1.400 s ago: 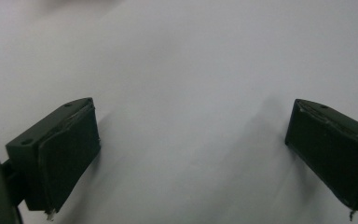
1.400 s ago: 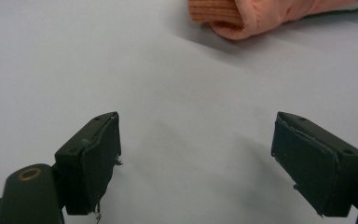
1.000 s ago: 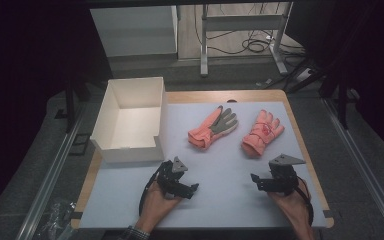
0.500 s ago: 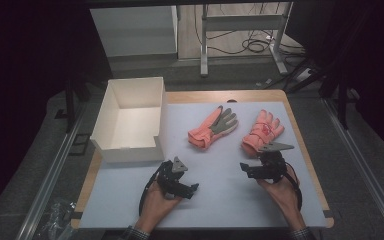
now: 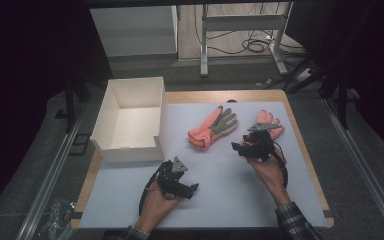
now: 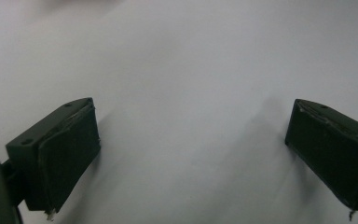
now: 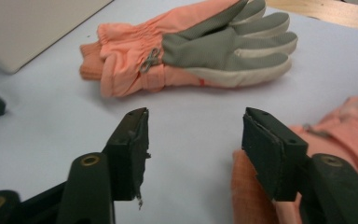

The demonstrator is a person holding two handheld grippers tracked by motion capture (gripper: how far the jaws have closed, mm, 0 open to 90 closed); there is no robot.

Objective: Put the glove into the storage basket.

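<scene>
Two salmon-pink gloves lie on the white sheet. One glove [image 5: 212, 127] [image 7: 191, 51] shows its grey palm. The other glove [image 5: 269, 119] [image 7: 354, 135] lies to its right, its cuff beside my right gripper's right-hand jaw. My right gripper [image 5: 240, 146] [image 7: 196, 121] hovers at that cuff and points toward the grey-palmed glove. Its jaws have just been closing, they stand apart, and between them is bare sheet. My left gripper [image 5: 190, 189] [image 6: 193, 107] rests near the front of the table with its jaws wide apart over bare sheet.
An open white box [image 5: 130, 120] stands at the table's left. The wooden table edge [image 5: 305, 150] runs along the right. Cables and a metal frame [image 5: 240, 45] lie on the floor beyond the table.
My right gripper has moved forward and left from the front right to the right glove's cuff, and its jaws have narrowed. The left gripper has stayed put.
</scene>
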